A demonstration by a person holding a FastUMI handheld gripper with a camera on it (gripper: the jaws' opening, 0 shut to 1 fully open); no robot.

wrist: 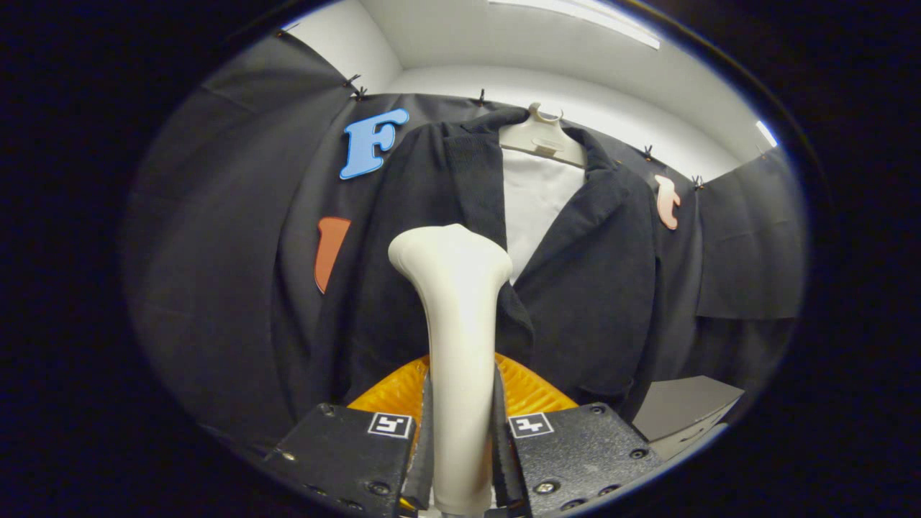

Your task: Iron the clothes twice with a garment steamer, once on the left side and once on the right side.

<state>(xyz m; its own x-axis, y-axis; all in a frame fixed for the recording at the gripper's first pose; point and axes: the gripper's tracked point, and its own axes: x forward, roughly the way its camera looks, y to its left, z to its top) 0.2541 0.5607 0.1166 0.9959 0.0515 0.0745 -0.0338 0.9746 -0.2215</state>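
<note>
The cream plastic garment steamer (458, 316) stands upright, its handle clamped between the two fingers of the gripper (460, 439), both pressing its sides. Its flared head rises just in front of the dark corduroy jacket (590, 273), near the open front. The jacket hangs on a pale plastic hanger (541, 137) over a white shirt (536, 201). Beyond the fingers sits a ribbed orange piece (529, 388).

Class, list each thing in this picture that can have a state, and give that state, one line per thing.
Gripper: shut on the steamer handle.
Garment steamer: held upright between the fingers, head near the jacket's left front panel.
Dark jacket: hanging, front open.
White hanger: hung up, carrying the jacket.
</note>
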